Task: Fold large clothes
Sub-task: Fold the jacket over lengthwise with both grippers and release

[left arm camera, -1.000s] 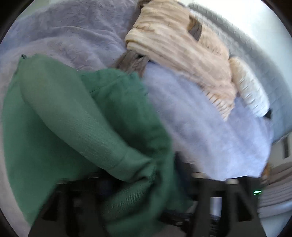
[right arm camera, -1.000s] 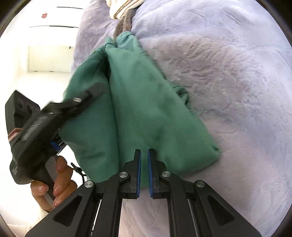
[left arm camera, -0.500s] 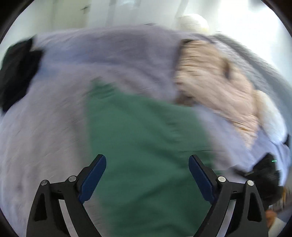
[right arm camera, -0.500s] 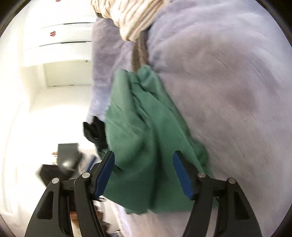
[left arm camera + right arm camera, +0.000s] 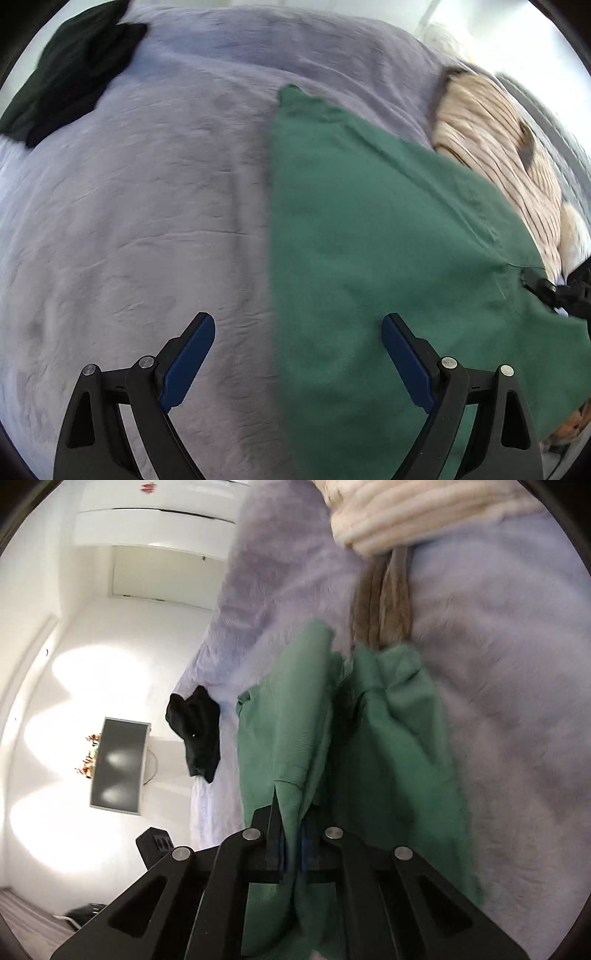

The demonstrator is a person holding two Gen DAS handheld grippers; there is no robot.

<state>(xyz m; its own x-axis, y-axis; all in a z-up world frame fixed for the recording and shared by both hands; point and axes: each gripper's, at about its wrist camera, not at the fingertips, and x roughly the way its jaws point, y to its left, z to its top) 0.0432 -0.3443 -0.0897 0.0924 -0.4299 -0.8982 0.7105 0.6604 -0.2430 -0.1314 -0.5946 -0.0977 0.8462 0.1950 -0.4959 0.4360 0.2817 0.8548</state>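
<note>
Mid-fold: green garment lies on the lavender bed. Right gripper fingers clamped on its near edge; left gripper fingers spread wide, empty. Next: left grabs an edge, fold across.

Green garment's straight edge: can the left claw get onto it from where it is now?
Probably yes. The left claw is open, and the green garment has its straight edge running between the fingers on the blanket, nothing lying over it. The right claw grips another part, off to the side.
</note>
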